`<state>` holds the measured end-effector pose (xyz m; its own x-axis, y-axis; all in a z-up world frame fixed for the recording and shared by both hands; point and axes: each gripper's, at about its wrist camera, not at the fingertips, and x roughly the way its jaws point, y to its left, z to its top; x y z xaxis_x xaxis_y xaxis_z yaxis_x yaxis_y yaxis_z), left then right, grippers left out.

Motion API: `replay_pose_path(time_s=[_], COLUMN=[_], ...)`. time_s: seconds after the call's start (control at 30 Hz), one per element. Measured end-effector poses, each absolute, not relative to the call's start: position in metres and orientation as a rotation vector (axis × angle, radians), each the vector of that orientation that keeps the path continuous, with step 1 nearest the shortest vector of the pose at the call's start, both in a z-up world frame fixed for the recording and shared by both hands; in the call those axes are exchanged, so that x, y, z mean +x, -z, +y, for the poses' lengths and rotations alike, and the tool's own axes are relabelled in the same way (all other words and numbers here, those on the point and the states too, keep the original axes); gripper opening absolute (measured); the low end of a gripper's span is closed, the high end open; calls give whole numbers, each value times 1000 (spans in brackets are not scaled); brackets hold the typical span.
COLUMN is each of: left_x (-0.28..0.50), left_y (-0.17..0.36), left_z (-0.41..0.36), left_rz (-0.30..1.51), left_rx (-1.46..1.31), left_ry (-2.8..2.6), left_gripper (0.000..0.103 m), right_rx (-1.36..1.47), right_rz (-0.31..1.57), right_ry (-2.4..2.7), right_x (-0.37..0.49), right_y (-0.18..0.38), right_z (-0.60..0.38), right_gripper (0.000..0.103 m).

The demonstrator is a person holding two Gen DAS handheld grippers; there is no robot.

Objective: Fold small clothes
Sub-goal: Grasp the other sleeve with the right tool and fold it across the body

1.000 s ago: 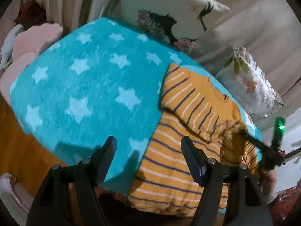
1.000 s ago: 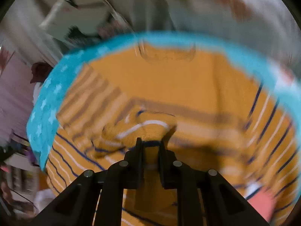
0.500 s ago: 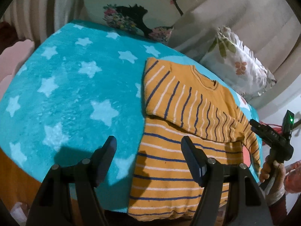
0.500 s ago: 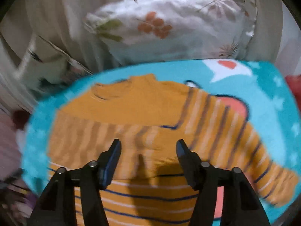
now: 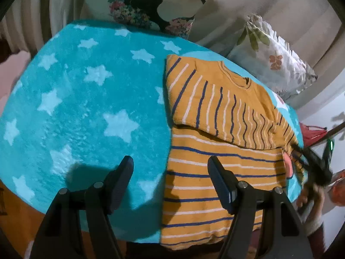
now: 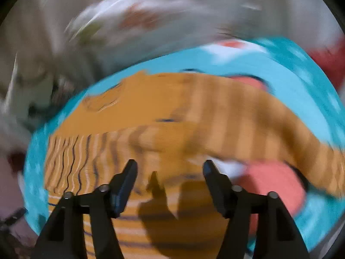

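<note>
At the bottom of the left wrist view, the left gripper [image 5: 170, 168] is hanging over the bed with its jaws standing wide and nothing between them. Its left finger is over the fluffy blue blanket with white stars [image 5: 86, 108]. Its right finger is over the bottom part of the small orange knitted sweater with blue and white stripes [image 5: 215, 151]. The sweater's left edge is lying right in the gap between the two fingers. One striped sleeve is lying folded across the sweater's chest, higher in the frame.

At the right edge, the right gripper [image 5: 310, 159] is showing as a dark blur, with a hand [image 5: 310, 196] under it. In its own blurry view, the right gripper [image 6: 170, 168] is opening its jaws, and nothing is between them. The sweater [image 6: 172, 112] is lying below and beyond its fingers.

Farther back, a white pillow with leaf prints [image 5: 276, 54] and a white pillow with a dark figure and flowers [image 5: 148, 6] are leaning at the top.
</note>
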<state>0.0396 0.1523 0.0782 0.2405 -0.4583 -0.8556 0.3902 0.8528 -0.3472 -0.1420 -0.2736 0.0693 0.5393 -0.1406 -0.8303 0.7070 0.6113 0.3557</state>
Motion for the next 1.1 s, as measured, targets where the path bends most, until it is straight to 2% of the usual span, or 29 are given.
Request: replay_pose_path(time_s=[0.17, 0.27, 0.33, 0.53, 0.57, 0.63, 0.67, 0.8, 1.0, 1.1], left_x=[32, 20, 8, -23, -27, -34, -35, -38, -40, -35], left_y=[-76, -79, -83, -99, -102, -105, -106, -101, -85, -78], left_z=[125, 96, 75, 29, 24, 22, 24, 39, 75, 92], left_rz=[1206, 1208, 1201, 1159, 1147, 1131, 1126, 1141, 1180, 1184], left_rx=[-57, -33, -11, 50, 56, 49, 37, -50, -147, -189], left_ry=[617, 653, 679, 715, 712, 696, 681, 605, 510, 494], left_gripper=[70, 70, 70, 70, 70, 70, 70, 70, 70, 70], right_rx=[1194, 1391, 1474, 1472, 1466, 1430, 1393, 1219, 869, 744], right_rz=[610, 477, 396, 367, 369, 418, 472, 526, 421, 415], right_ry=[803, 855, 811, 785, 783, 803, 811, 829, 803, 728], right_x=[-296, -361, -383, -376, -379, -374, -371, -357, -311, -271], right_y=[-48, -30, -19, -6, -6, -8, -10, -47, -180, -223], right_z=[-333, -356, -370, -407, -414, -424, -430, -452, -480, -464], right_gripper=[72, 74, 74, 74, 71, 42, 13, 8, 7, 7])
